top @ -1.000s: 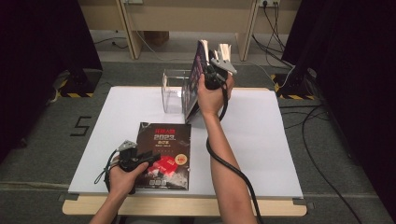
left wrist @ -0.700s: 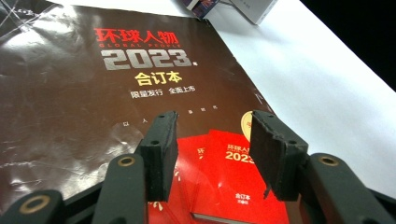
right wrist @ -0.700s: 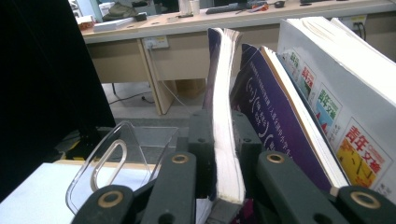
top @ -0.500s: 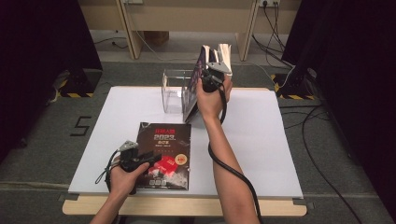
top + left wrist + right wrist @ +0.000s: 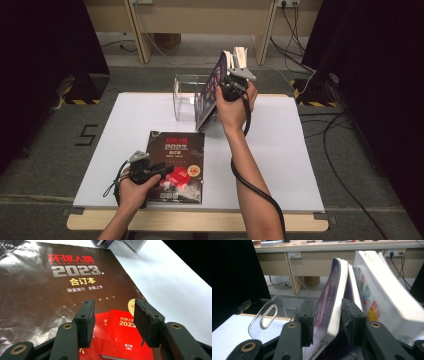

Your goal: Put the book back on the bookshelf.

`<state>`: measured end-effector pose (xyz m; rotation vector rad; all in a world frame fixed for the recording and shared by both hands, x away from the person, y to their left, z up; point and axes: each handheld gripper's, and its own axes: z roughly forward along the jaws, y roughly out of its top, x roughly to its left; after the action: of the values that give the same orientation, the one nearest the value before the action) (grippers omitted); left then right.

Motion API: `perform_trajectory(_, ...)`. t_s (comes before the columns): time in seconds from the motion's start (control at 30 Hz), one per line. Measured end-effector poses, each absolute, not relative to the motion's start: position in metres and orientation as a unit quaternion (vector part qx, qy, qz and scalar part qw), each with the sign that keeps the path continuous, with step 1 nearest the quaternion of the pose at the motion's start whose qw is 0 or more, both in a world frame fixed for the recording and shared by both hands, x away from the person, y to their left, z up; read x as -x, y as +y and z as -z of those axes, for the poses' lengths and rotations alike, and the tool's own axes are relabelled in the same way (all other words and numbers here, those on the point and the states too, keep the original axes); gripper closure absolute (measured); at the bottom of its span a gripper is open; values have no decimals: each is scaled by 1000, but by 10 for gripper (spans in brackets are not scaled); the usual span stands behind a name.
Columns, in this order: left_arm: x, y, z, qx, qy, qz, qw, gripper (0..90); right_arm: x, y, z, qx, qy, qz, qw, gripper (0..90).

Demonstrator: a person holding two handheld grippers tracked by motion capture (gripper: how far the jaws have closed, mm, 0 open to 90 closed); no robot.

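At the back of the white desk, near the top centre of the high view, the right tool stands over a purple-covered book that leans upright against the clear acrylic book stand. Its jaws have just been opening: they were pinched on the book's top edge a second ago and now stand apart on either side of it. In the right gripper view the book sits between the right tool pads, the left pad close against the cover and the right pad clear of the page edge, so the grip looks released. Behind it lean other books with pale page blocks, and the stand's clear end wall with its oval slot shows at lower left. The release suggests the purple book has been set in its place and can be left there. At the lower left of the high view the left tool rests half open on the dark brown 2023 magazine lying flat on the desk; in the left gripper view its pads hang over the red printed patch of the cover, gripping nothing. That magazine looks next in line for the stand.
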<state>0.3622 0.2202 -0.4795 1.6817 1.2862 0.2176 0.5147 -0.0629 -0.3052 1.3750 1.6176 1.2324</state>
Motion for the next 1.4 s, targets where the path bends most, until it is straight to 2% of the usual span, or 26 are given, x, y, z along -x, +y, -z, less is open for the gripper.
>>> perform_trajectory(0.9,-373,209,469,-700,511,-106,487,489,-463,-121,321,-531,629,-500,270,620)
perform_trajectory(1.4,-411,180,445,-712,478,-136,495,461,-449,-145,346,-536,636,-492,258,595)
